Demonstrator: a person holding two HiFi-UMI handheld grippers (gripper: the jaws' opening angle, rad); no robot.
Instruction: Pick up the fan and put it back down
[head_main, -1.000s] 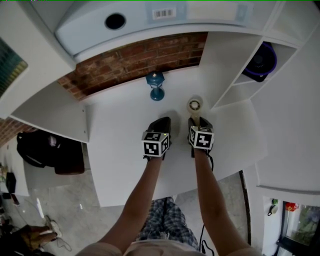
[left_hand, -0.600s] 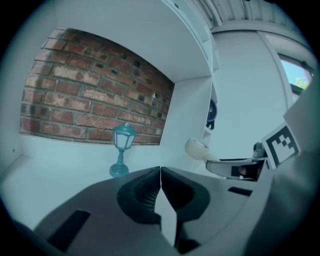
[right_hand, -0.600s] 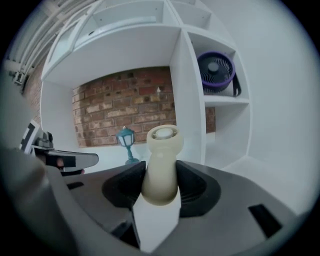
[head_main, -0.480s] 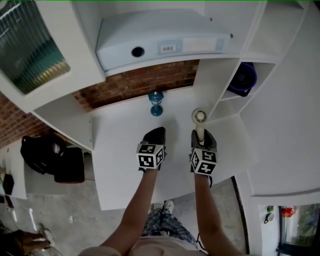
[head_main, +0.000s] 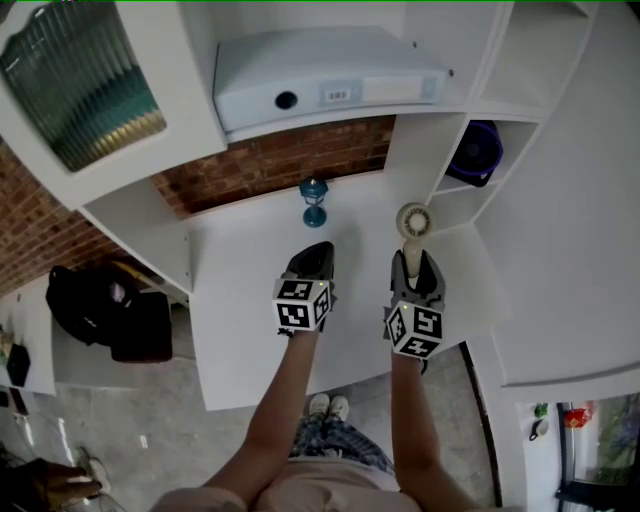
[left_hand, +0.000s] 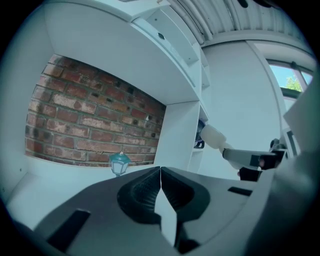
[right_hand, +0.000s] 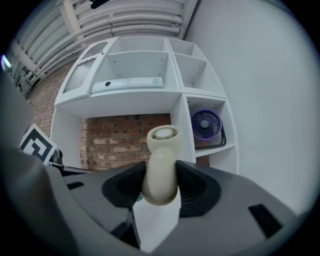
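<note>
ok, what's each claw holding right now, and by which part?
The right claw is clamped on the cream handheld fan by its handle, with the round head sticking out past the jaws. The left claw is shut with nothing in it.

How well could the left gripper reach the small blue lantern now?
Probably yes: the lantern stands ahead of the left gripper on the white desk, with nothing between them. Its jaws are shut and empty, so they must open first.

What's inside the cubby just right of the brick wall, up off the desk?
A purple fan stands in the cubby, grille facing out. The cubby's back wall directly behind it is covered, so anything tucked there can't be seen.
</note>
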